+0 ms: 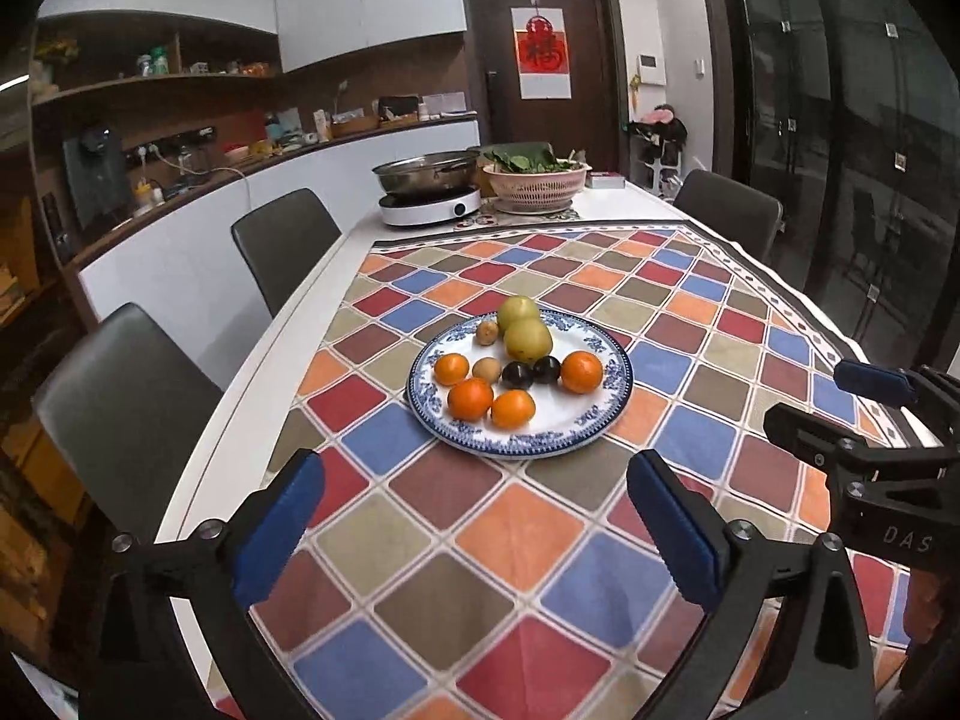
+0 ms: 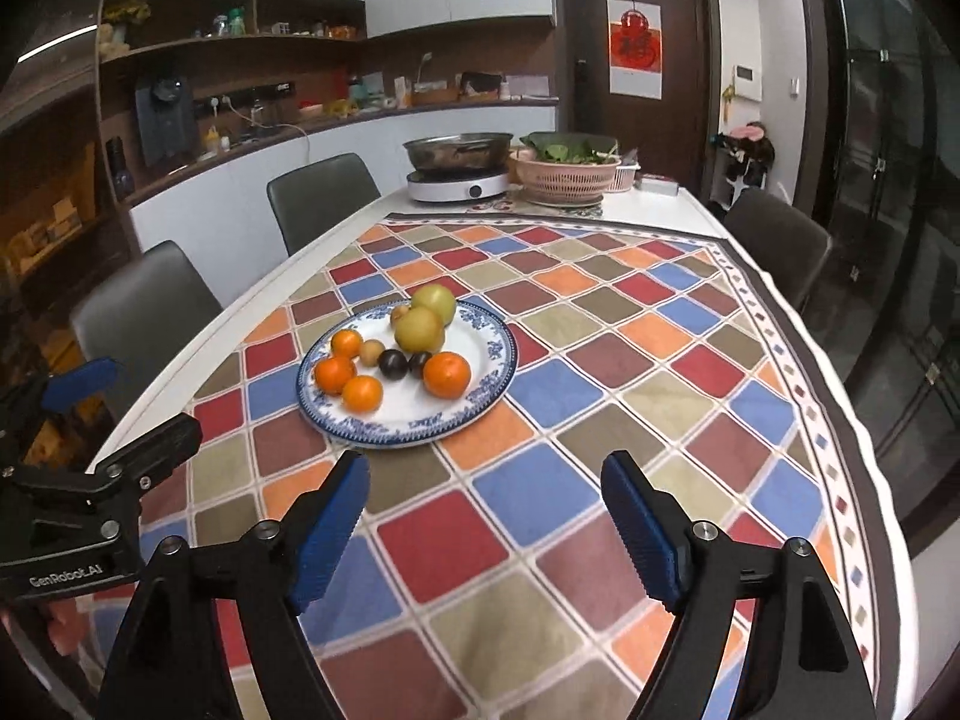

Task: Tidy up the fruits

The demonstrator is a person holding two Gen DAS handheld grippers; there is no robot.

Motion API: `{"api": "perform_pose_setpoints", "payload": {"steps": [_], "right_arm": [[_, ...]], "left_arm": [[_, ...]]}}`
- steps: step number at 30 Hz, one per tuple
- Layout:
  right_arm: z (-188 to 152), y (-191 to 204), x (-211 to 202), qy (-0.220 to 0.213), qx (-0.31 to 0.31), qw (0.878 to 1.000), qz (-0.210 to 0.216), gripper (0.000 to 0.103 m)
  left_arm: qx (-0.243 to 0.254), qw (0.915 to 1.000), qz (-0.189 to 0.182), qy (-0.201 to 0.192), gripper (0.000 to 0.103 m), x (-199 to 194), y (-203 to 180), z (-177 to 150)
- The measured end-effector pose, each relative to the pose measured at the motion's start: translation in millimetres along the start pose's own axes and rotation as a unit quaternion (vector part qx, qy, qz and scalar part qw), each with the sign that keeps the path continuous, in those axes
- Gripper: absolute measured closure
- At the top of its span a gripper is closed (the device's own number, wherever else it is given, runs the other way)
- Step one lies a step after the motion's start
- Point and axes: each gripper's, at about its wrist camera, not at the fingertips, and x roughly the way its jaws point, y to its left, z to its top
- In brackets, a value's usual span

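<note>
A blue-and-white plate sits on a checked tablecloth. On it lie several oranges, two green apples, two dark plums and two small brown fruits. My left gripper is open and empty, just short of the plate's near rim. My right gripper is open and empty, near and to the right of the plate. Each gripper shows at the edge of the other's view: the right one and the left one.
At the table's far end stand an induction cooker with a steel pan and a pink basket of greens. Grey chairs line both sides. A counter and shelves run along the left wall.
</note>
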Motion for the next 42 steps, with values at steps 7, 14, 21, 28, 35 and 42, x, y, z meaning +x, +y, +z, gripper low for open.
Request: {"api": "perform_pose_setpoints", "payload": {"steps": [7, 14, 21, 28, 35, 42], "right_arm": [[-22, 6, -33, -0.016, 0.007, 1.000, -0.002, 0.018], [-36, 14, -52, -0.030, 0.010, 0.999, -0.009, 0.017], [-46, 16, -65, -0.038, 0.011, 0.999, -0.020, 0.017], [-53, 18, -73, -0.045, 0.006, 0.999, -0.027, 0.017], [-55, 17, -75, -0.047, 0.008, 0.998, -0.027, 0.017], [-58, 15, -77, -0.045, 0.009, 0.999, -0.025, 0.017]], "left_arm": [[-0.012, 0.9999, 0.003, -0.006, 0.000, -30, 1, -17], [-0.020, 0.9997, 0.003, -0.016, 0.000, -47, 3, -25], [-0.022, 0.9995, -0.001, -0.022, 0.000, -55, 1, -35], [-0.023, 0.9994, -0.007, -0.024, 0.000, -60, -1, -42], [-0.025, 0.9992, -0.008, -0.029, 0.000, -65, 0, -46], [-0.028, 0.9990, -0.015, -0.030, 0.000, -66, -1, -47]]}}
